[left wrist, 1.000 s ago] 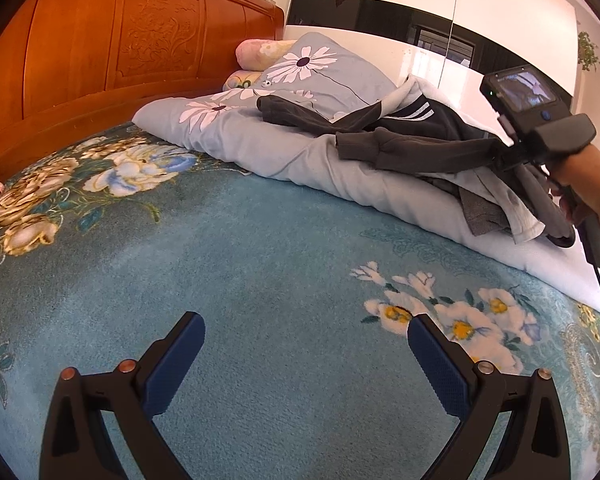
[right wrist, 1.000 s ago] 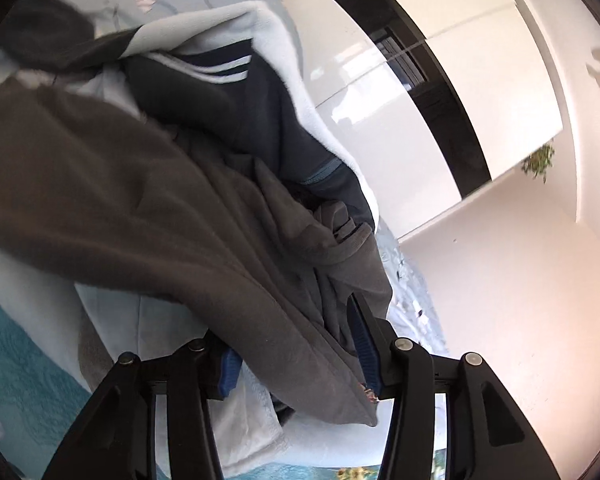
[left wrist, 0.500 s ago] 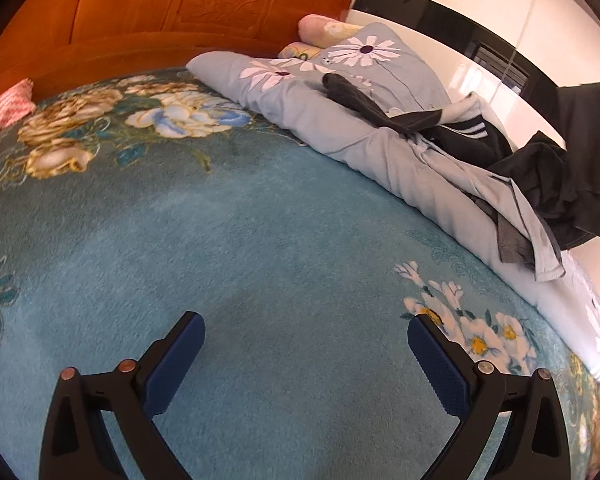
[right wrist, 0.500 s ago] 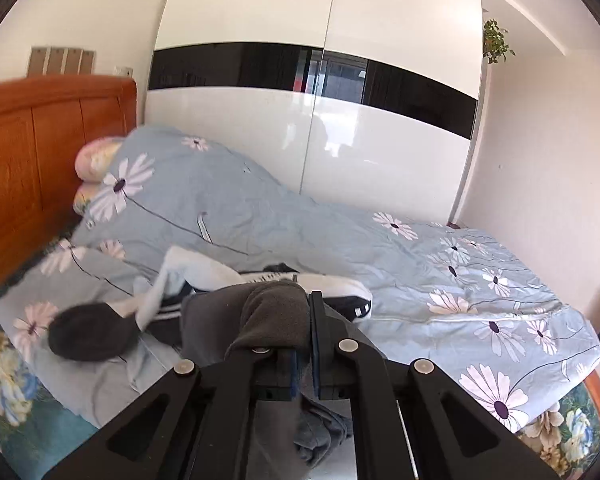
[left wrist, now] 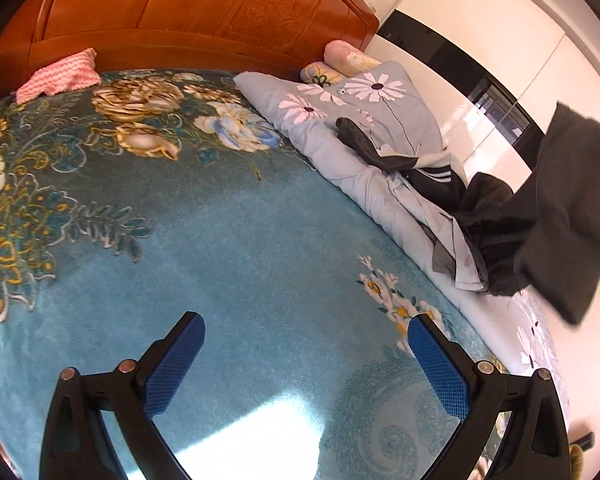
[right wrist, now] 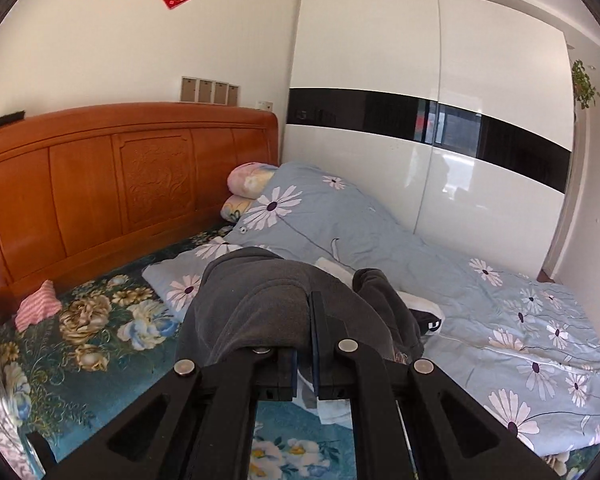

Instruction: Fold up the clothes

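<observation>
My right gripper (right wrist: 305,334) is shut on a dark grey garment (right wrist: 268,304) and holds it up above the bed; the cloth drapes over the fingers. The same garment hangs in the air at the right of the left wrist view (left wrist: 572,216). A pile of dark clothes (left wrist: 440,184), one with white stripes, lies on the light blue daisy quilt (left wrist: 364,148). My left gripper (left wrist: 306,364) is open and empty above the teal floral blanket (left wrist: 220,248).
A wooden headboard (right wrist: 100,188) stands behind the bed. Pillows (right wrist: 248,184) lie by it. A pink striped cloth (left wrist: 60,76) lies near the headboard. A white wardrobe (right wrist: 440,152) runs along the bed's far side.
My right gripper has shut on the dark grey garment and lifted it off the pile, high above the bed. My left gripper has shifted its view toward the headboard and stayed open.
</observation>
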The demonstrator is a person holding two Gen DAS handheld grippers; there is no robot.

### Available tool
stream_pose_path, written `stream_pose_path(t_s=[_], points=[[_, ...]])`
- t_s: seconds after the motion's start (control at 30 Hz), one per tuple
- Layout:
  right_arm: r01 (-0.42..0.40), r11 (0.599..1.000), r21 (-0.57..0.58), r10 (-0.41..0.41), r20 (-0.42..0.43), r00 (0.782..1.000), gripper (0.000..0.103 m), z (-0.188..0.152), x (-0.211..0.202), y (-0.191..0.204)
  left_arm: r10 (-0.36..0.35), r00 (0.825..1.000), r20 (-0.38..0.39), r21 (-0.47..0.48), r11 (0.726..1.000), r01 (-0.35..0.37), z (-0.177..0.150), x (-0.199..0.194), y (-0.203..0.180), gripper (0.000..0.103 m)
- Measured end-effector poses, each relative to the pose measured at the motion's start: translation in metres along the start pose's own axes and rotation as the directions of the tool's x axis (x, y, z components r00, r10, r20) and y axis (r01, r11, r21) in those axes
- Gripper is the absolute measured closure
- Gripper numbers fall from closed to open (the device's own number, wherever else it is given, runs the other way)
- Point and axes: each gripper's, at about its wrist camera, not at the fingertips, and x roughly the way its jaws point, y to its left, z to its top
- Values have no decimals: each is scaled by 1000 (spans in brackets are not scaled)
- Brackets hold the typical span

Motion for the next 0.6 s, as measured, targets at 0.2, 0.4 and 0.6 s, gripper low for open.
stream_pose_path(t_s=[0.2, 0.4, 0.6], points=[[-152, 986, -69, 142, -128, 982, 98, -61, -22, 60, 21, 993, 113, -88, 996, -11, 27, -71, 30, 0], [-175, 969, -173, 137, -209, 968, 97, -112, -18, 154, 49, 970, 240, -112, 993, -23, 52, -140, 54, 0], [-259, 949, -178, 223, -203, 954, 97, -109, -18, 234, 86, 922, 378, -136, 990, -36, 75, -212, 82, 0]])
